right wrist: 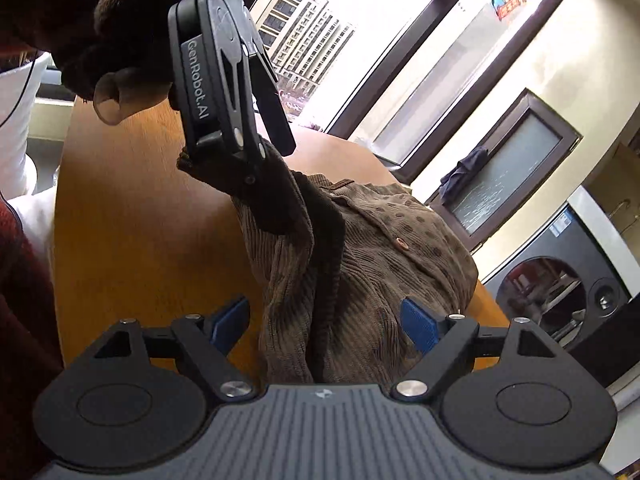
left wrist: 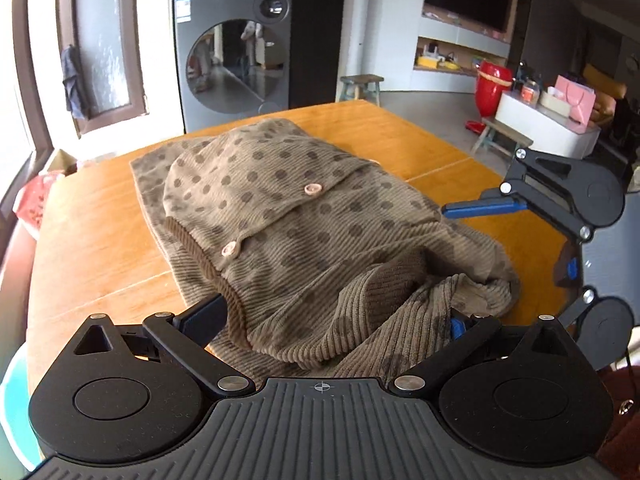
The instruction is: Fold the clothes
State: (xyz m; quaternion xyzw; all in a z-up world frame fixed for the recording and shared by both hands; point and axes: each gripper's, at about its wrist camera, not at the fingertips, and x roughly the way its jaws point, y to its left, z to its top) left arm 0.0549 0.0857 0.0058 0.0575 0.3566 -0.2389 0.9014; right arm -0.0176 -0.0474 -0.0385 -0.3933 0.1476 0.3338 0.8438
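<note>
My left gripper (right wrist: 236, 148) pinches the brown dotted cardigan (left wrist: 304, 216) at its ribbed edge (lifted off the wooden surface (left wrist: 96, 240)); right gripper (right wrist: 324, 320) jaws spread, cardigan between, unpressed.

We take the brown polka-dot knitted cardigan (left wrist: 304, 216) as landmark. It lies heaped mid-way on the orange wooden table (left wrist: 92, 240). Bare tabletop lies left of the cardigan and beyond it. Right of it the right gripper (left wrist: 532, 240) blocks passage. The left gripper (left wrist: 336, 316) crowds its near edge.
</note>
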